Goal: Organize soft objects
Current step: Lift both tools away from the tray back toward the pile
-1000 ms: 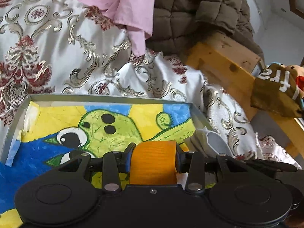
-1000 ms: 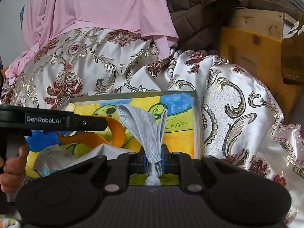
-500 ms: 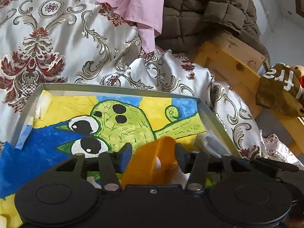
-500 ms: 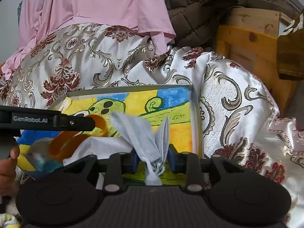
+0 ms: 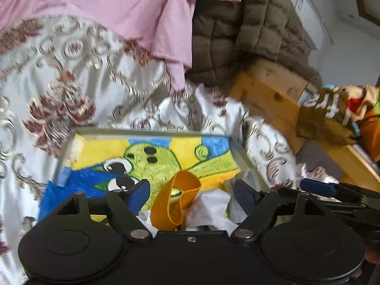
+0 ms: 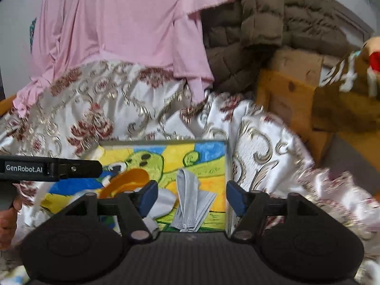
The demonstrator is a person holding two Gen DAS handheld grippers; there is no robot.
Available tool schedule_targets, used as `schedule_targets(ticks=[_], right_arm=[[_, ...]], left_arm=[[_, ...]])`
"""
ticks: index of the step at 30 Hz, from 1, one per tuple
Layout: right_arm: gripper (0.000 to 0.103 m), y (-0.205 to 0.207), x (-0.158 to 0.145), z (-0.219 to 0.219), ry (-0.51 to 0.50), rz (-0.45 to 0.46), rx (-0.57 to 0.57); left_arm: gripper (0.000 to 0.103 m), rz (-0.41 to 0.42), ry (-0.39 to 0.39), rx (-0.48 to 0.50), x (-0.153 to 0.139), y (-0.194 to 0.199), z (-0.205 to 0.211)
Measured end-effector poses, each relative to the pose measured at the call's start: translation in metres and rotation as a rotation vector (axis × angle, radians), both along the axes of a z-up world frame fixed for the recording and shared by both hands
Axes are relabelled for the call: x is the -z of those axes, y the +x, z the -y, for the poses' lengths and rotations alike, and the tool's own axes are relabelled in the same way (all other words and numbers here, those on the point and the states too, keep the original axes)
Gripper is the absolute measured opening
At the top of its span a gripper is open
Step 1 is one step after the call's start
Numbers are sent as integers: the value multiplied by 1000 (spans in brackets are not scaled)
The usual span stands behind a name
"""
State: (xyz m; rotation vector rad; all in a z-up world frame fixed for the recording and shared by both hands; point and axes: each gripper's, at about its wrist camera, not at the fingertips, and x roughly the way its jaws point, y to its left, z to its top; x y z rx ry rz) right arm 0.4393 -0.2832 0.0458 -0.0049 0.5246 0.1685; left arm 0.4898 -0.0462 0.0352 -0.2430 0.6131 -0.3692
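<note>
A shallow tray [image 5: 152, 131] [image 6: 163, 141] with a yellow, blue and green cartoon bottom lies on the patterned bedspread. My left gripper [image 5: 191, 196] is open just above a curled orange band [image 5: 177, 201] and crumpled white cloth [image 5: 209, 206] lying in the tray. My right gripper [image 6: 191, 194] is open above a grey face mask [image 6: 191, 201] that lies in the tray's right part. The orange band [image 6: 127, 181] and the white cloth [image 6: 163, 197] also show in the right wrist view, under the left gripper's body.
A pink garment [image 6: 123, 23] and a brown quilted jacket [image 6: 266, 23] hang behind the bedspread [image 6: 106, 109]. A wooden frame [image 5: 268, 95] and a brown printed cloth [image 5: 325, 116] stand at the right.
Both grippers opened and pulled back. The orange band dropped from the left gripper and the grey mask from the right gripper into the tray.
</note>
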Motion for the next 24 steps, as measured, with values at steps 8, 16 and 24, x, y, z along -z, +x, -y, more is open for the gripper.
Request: schedule_targets(ticks=[8, 16, 24], right_arm=[[91, -74, -52, 1, 41, 102, -15], [99, -156, -83, -9, 50, 176, -57], [103, -226, -94, -14, 60, 258, -42]], left_arm=[[95, 128, -11, -48, -55, -82, -15], [101, 259, -12, -68, -84, -178, -20], [102, 348, -3, -114, -93, -256, -29]])
